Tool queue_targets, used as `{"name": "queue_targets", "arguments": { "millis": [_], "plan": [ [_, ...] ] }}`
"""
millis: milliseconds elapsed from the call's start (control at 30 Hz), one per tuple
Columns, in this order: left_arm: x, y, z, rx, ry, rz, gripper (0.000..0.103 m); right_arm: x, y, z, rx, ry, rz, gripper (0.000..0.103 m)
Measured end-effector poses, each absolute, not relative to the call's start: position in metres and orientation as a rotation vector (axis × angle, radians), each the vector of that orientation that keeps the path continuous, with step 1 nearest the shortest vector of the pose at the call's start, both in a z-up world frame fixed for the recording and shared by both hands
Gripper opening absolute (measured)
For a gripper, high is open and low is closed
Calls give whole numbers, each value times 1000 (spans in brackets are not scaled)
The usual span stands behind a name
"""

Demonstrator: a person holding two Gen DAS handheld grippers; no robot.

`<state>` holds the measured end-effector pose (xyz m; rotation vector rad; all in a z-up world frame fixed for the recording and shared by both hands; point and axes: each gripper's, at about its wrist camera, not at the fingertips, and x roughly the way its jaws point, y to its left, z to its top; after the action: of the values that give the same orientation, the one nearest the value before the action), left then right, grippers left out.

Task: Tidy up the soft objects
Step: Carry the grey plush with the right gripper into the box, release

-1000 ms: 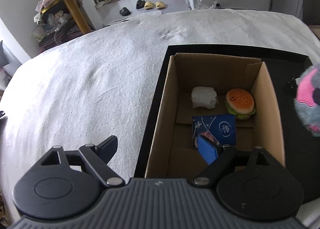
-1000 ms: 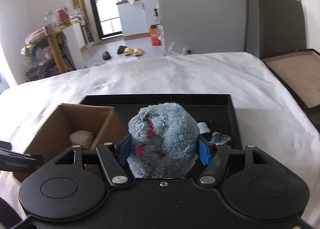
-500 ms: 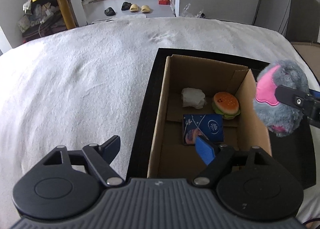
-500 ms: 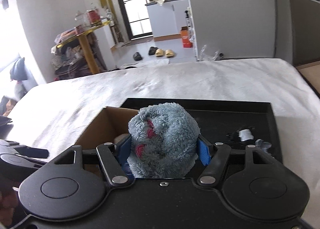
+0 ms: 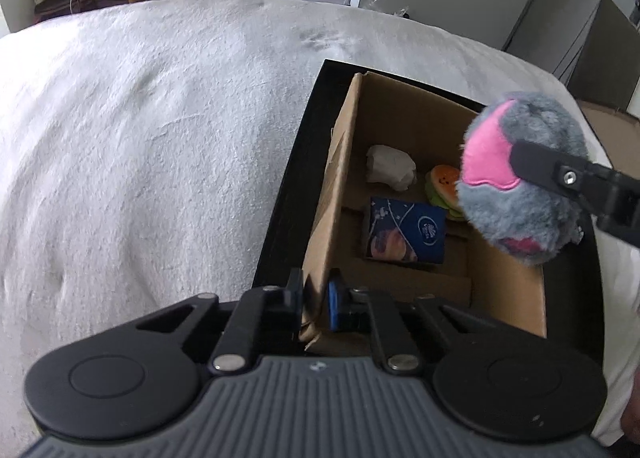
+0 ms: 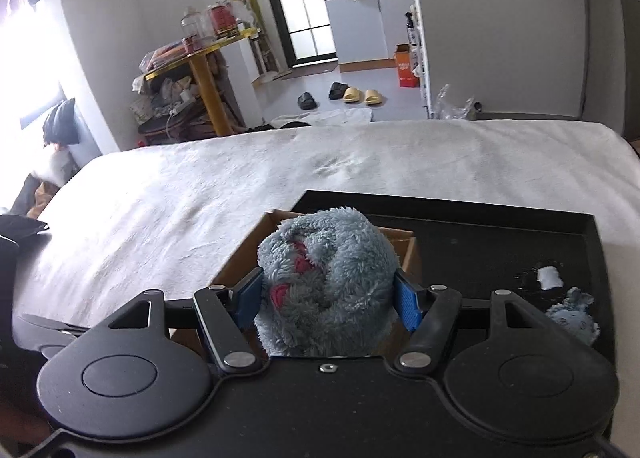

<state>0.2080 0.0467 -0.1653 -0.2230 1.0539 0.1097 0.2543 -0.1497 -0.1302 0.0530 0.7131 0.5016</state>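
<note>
**Plush over the box**

Pinching the near-left wall of the cardboard box, the left gripper has its fingers narrowed onto the card. The box stands in the left part of a black tray on the white bedspread. Inside lie a white wad, a burger toy and a blue packet. Further right, the right gripper clamps the grey-and-pink plush above the box's right wall.
</note>
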Motion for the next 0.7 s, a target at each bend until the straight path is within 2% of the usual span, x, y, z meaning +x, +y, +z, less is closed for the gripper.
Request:
{"name": "queue_targets", "arguments": {
  "millis": [400,500,567,700],
  "plan": [
    [210,64,-169,-303,1062,65,12,261,-104,-136,86,875,544,66],
    [211,67,-169,-320,1075,58,13,267,-98,-142,160,966,539,73],
    [213,67,-169,-315,1081,60,13,273,-96,-145,177,1013,514,81],
    [214,69,-167,-331,1086,74,15,282,-95,-143,230,1072,479,83]
  ]
}}
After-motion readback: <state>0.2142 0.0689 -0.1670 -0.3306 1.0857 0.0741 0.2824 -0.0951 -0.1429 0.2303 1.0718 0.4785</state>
